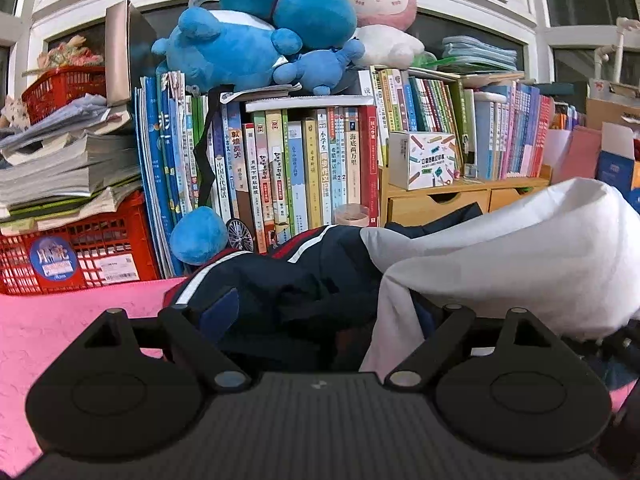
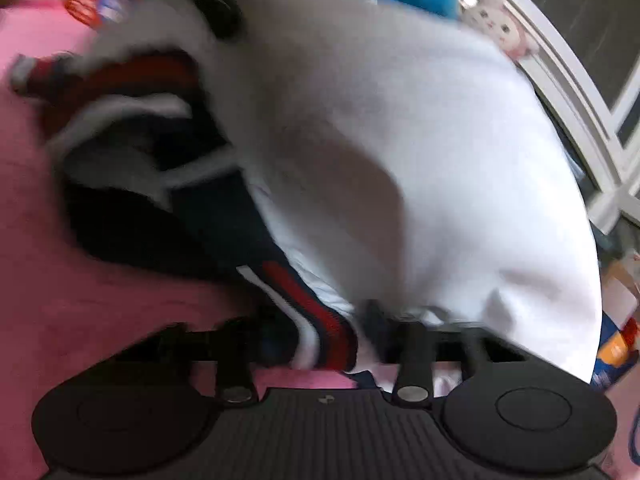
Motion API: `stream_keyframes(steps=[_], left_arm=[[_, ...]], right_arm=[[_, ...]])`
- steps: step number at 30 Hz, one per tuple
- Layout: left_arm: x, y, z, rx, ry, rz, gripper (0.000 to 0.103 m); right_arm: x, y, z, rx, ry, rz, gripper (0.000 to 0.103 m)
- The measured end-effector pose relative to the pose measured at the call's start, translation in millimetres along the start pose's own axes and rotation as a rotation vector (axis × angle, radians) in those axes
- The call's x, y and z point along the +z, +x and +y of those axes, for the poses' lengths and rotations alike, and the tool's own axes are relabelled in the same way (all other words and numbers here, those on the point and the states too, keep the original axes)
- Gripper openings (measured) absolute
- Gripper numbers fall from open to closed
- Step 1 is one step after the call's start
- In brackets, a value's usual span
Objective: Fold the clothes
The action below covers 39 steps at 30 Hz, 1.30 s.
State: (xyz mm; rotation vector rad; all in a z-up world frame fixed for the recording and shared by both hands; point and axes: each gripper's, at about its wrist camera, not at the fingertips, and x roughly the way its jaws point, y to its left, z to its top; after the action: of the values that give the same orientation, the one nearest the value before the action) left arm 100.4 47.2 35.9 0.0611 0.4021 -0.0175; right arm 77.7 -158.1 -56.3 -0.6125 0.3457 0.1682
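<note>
On the pink tabletop (image 1: 60, 320) in front of the bookshelf (image 1: 312, 168), the navy jacket (image 1: 288, 280) is lying crumpled straight ahead of my spread left tongs (image 1: 316, 316), while my right tongs (image 2: 332, 344), nearer, are seemingly pinching its striped hem under the billowing white lining (image 2: 400, 160).

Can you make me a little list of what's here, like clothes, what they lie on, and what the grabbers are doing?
clothes: navy jacket with red and white stripes; white garment draped partly over it
surface: pink mat
left gripper: open, jacket between its fingers
right gripper: blurred, at the jacket's striped edge; grip unclear
behind: books, blue plush toys, red crate
</note>
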Motion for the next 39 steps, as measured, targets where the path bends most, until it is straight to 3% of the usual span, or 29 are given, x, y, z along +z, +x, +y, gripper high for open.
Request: stream_keyframes(steps=[3, 6, 9, 20, 22, 26, 30, 33, 39], left_arm=[[-1, -7, 1, -0.038, 0.019, -0.016, 0.094], [-1, -19, -6, -0.141, 0.020, -0.015, 0.099], [-4, -42, -20, -0.291, 0.044, -0.043, 0.101], [-53, -151, -79, -0.462, 0.275, -0.130, 0.103], [-63, -152, -101, -0.383, 0.332, -0.155, 0.103], [-80, -112, -137, -0.112, 0.450, -0.125, 0.103], [-80, -83, -133, 0.075, 0.464, -0.111, 0.103], [-64, -102, -104, 0.115, 0.385, -0.168, 0.103], [-44, -113, -54, 0.233, 0.374, -0.206, 0.103]], right_arm=[[3, -22, -40, 0.014, 0.211, -0.052, 0.015], [2, -71, -93, 0.034, 0.393, -0.149, 0.014], [2, -87, -115, 0.036, 0.446, -0.180, 0.014], [4, -145, -196, 0.045, 0.639, -0.292, 0.014], [7, -153, -201, 0.055, 0.659, -0.316, 0.014], [16, -167, -202, 0.062, 0.664, -0.363, 0.014], [17, -181, -208, 0.031, 0.648, -0.375, 0.014], [4, -182, -202, 0.025, 0.624, -0.334, 0.014], [-29, -180, -184, 0.027, 0.572, -0.226, 0.014]])
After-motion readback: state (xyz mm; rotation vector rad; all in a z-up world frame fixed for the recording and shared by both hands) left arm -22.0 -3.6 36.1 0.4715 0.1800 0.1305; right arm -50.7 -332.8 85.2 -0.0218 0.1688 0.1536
